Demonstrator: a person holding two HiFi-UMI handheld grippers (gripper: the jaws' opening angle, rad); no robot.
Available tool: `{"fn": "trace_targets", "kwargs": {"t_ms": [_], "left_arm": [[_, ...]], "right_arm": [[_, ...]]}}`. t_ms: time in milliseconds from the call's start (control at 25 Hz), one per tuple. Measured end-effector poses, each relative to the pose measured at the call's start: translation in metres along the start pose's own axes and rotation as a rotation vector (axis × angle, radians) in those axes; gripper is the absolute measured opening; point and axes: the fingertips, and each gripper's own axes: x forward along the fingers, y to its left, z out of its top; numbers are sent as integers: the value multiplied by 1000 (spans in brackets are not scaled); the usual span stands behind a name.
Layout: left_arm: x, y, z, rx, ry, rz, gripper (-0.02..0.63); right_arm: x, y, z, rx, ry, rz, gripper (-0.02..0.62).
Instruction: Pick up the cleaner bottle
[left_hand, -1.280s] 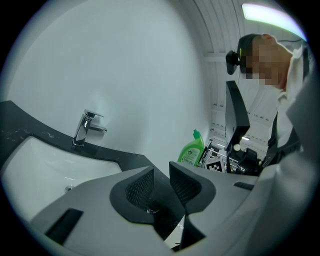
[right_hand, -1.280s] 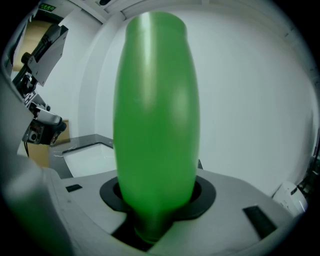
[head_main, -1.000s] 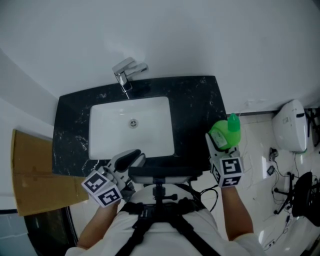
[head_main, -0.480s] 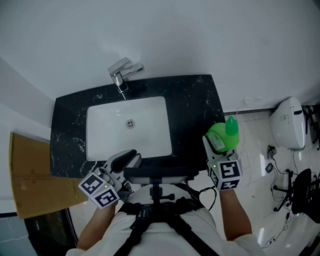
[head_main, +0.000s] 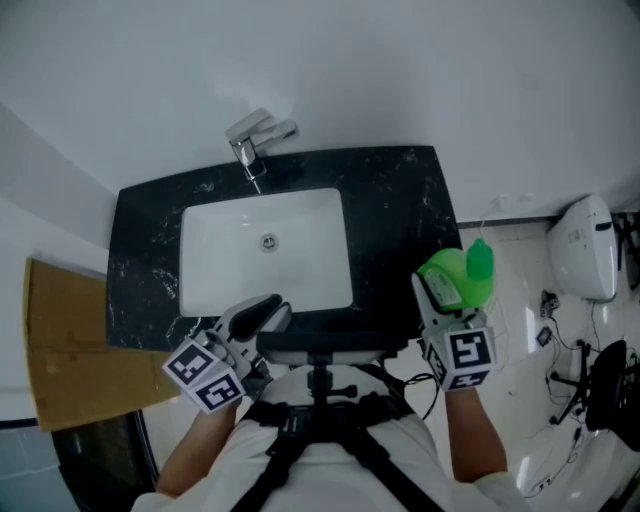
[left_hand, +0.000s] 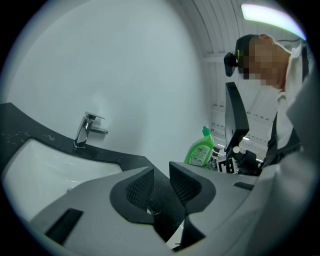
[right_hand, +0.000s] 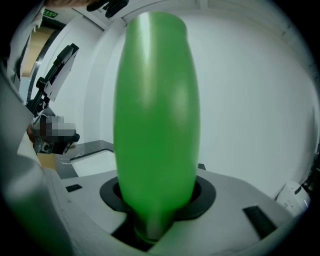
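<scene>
Gripping the green cleaner bottle (head_main: 455, 277) low on its body, the right gripper (head_main: 448, 303) is pinching it from both sides, its jaws held apart by the bottle's width. In the right gripper view the bottle is standing upright out of the jaws and filling the middle of the frame. In the head view the bottle is showing at the front right corner of the black marble countertop (head_main: 400, 215), with its green cap (head_main: 481, 258) pointing away from the person and lying over the pale floor beside the counter. Whether its base is touching anything cannot be told.

The left gripper (left_hand: 160, 182) is hovering at the front edge of the counter, just before the white basin (head_main: 230, 255). Its ribbed pads (left_hand: 140, 187) are standing slightly spread, with a narrow, empty gap between them. Its view is also catching the bottle, upright with the label facing the camera, off to the right beyond the counter's end.

A chrome faucet (head_main: 256, 140) is standing at the back of the basin against the white wall. A sheet of cardboard (head_main: 60, 350) is lying to the left of the counter, and a white fixture (head_main: 585, 250) is sitting well to the right.
</scene>
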Motion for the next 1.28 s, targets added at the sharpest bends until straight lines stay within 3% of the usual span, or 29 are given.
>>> {"fn": "trace_targets", "kwargs": {"t_ms": [680,1000,1280], "left_arm": [[-2,0,6,15,-1,12,98],[-28,16,23,101,-53,137,98],[-54,32,33,112,-91,205,100]], "right_arm": [[-10,6,12,18,-9,5,173],[-12,0,9,13,-11,-12,173],[-15,-10,2,22,6,-38,173]]}}
